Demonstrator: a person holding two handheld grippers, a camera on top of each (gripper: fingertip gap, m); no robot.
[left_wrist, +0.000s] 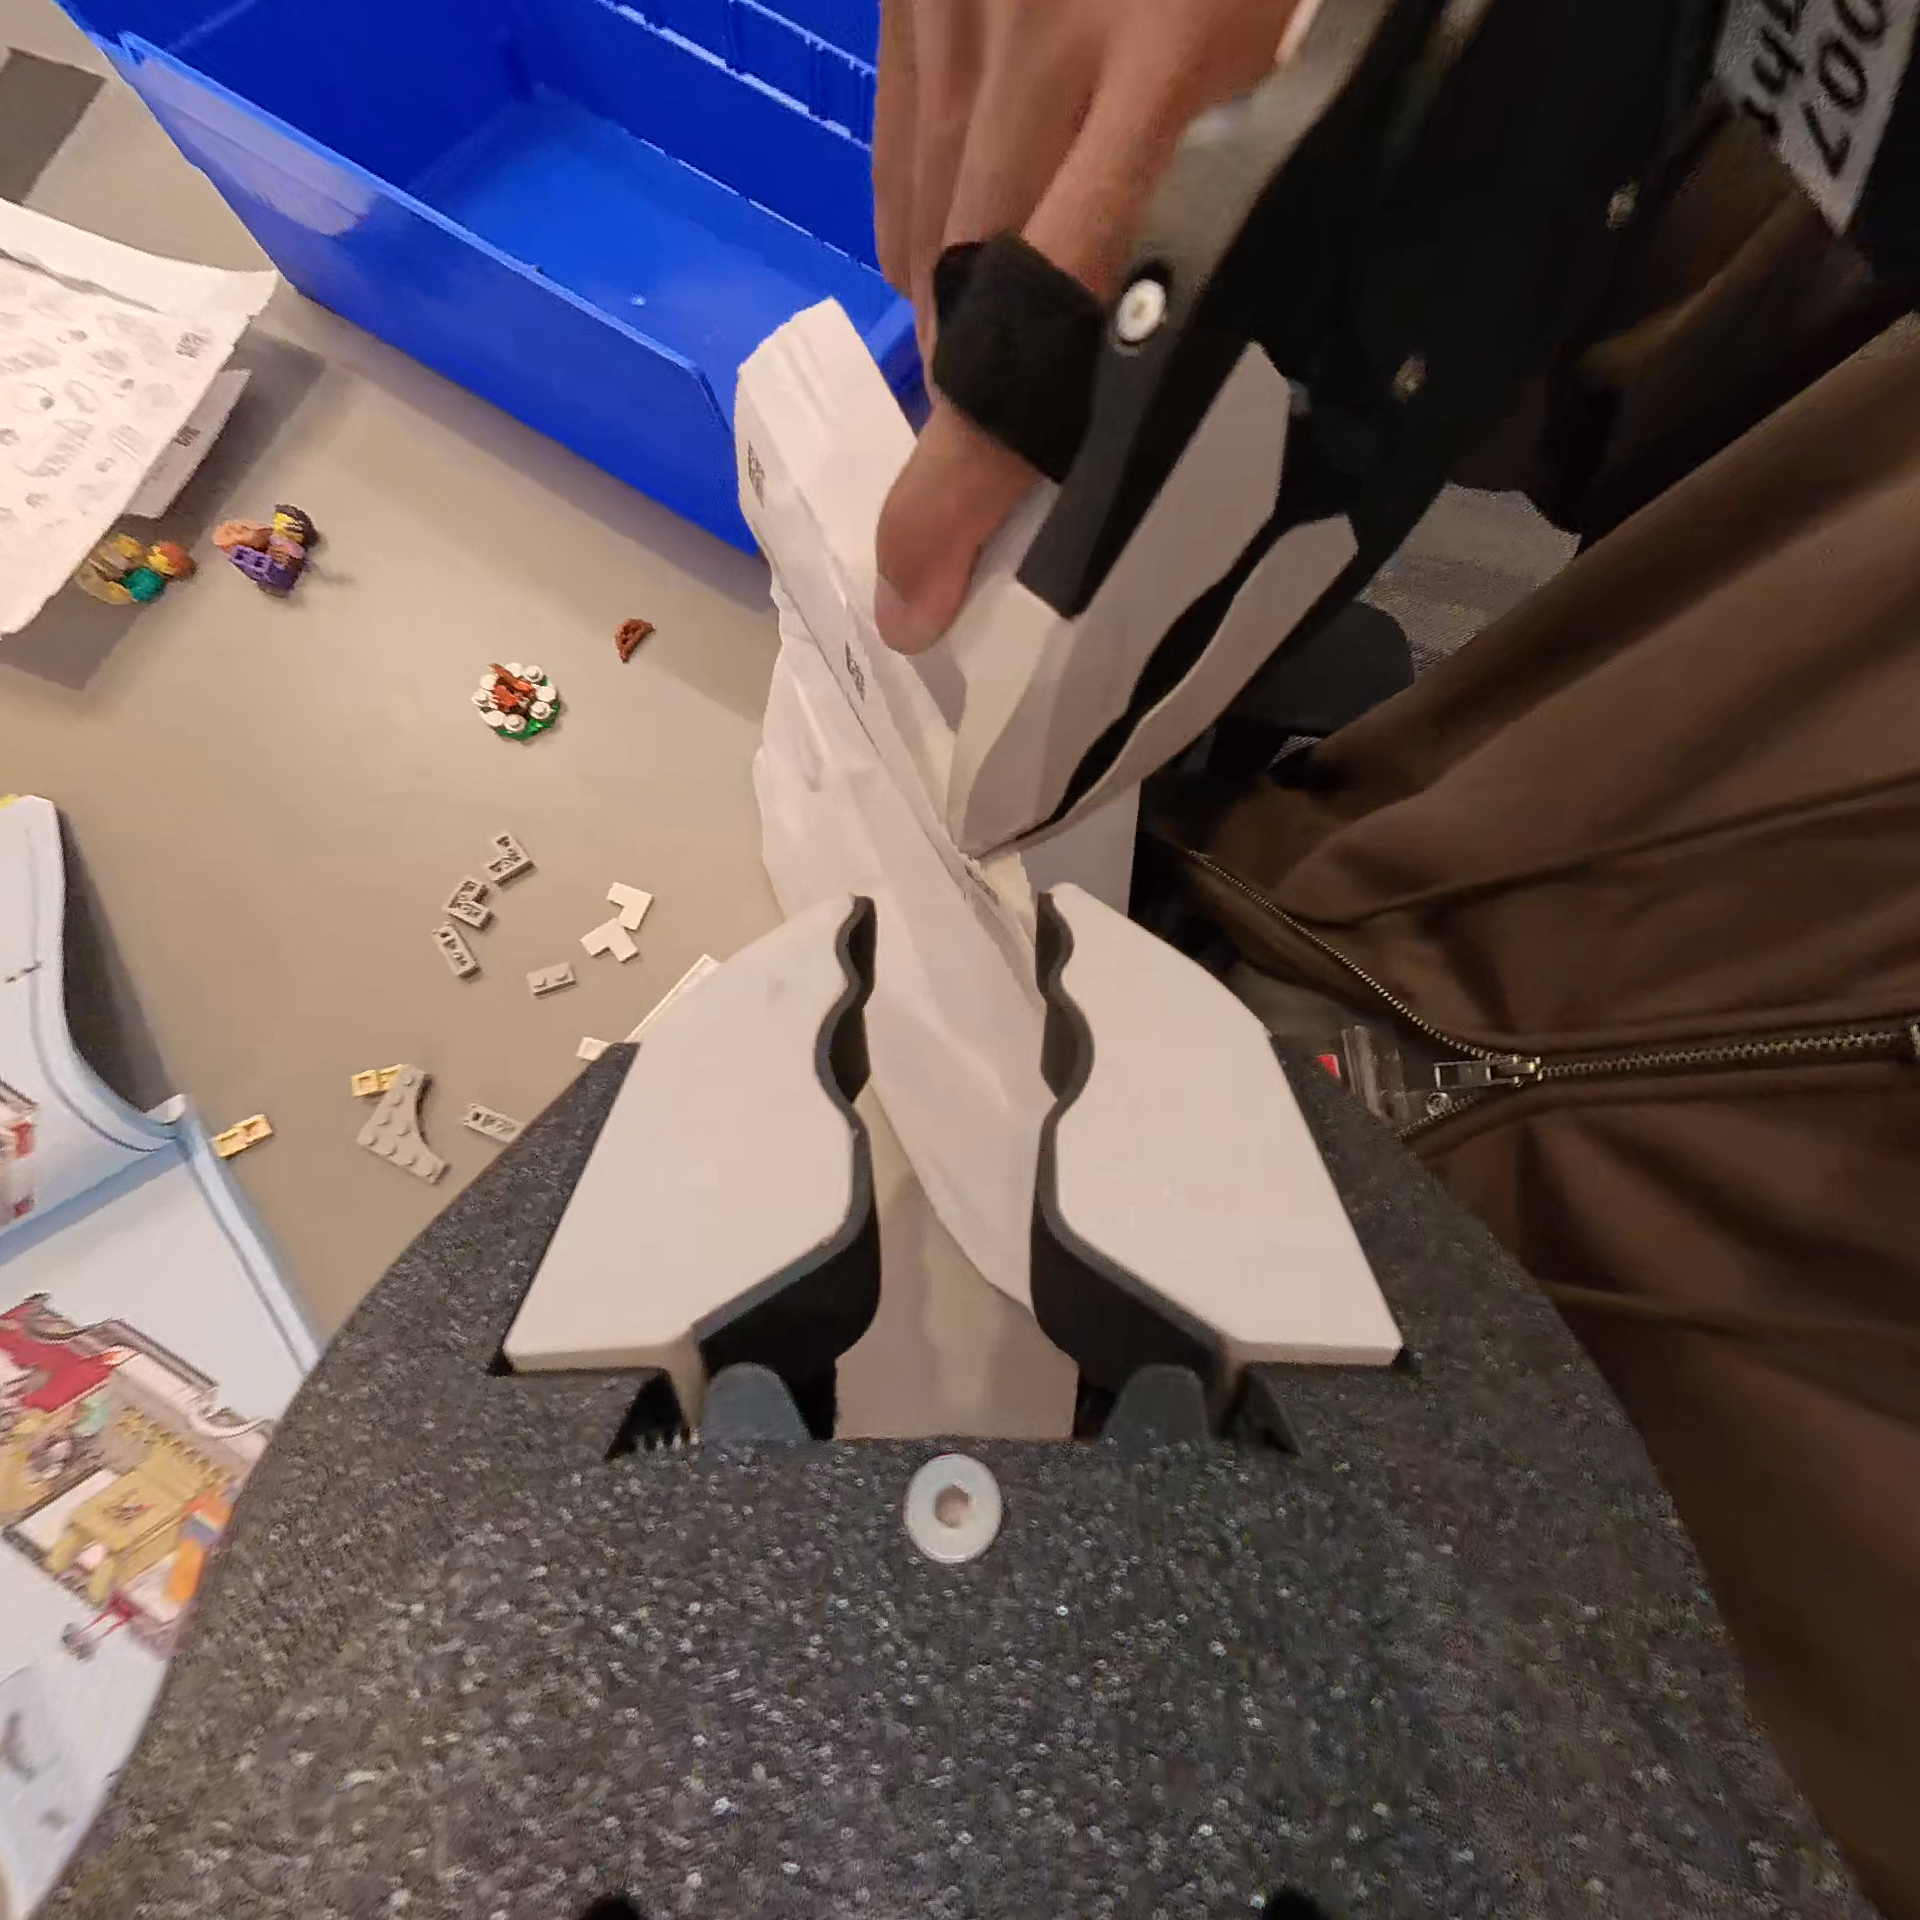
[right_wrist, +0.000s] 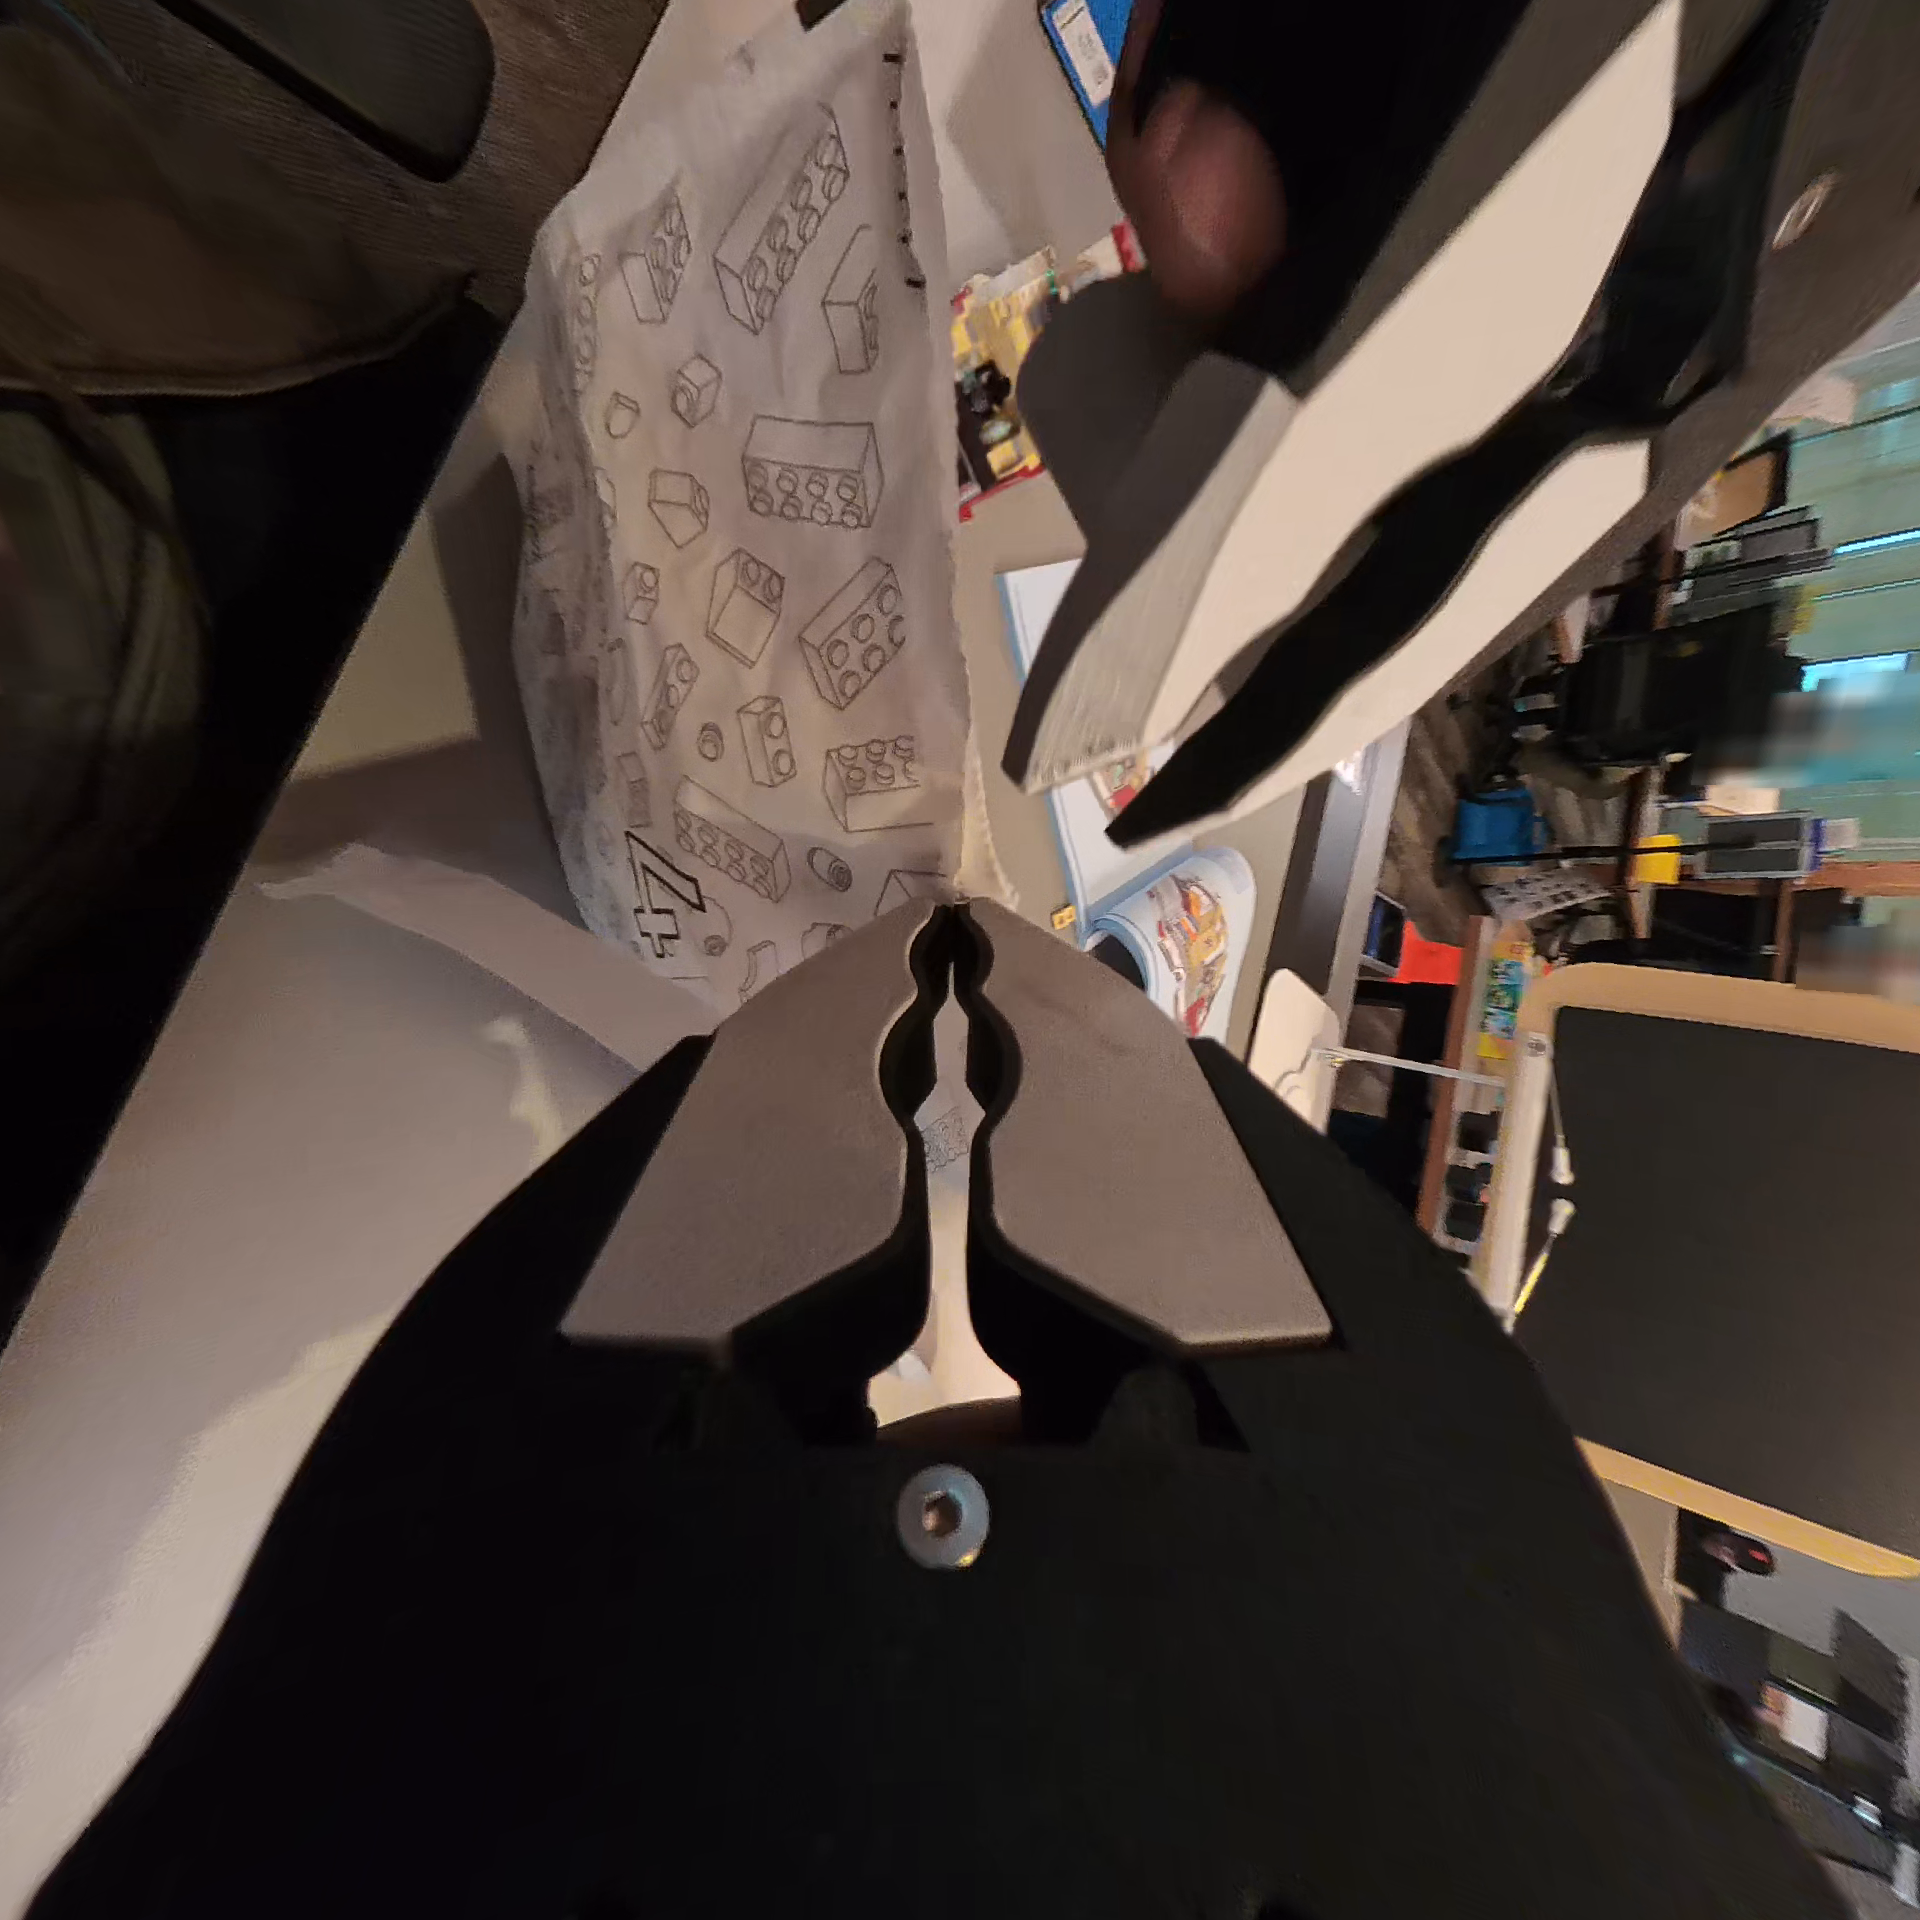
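The white paper bag printed with brick outlines hangs above the counter, contents hidden. The right tool clamps its edge; the left tool stands parted around it, contact unclear.

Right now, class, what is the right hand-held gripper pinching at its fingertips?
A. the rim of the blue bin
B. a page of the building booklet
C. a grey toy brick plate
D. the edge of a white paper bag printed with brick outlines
D: in the right wrist view the right hand-held gripper has its tips closed on the edge of the white paper bag with brick outlines printed on it.
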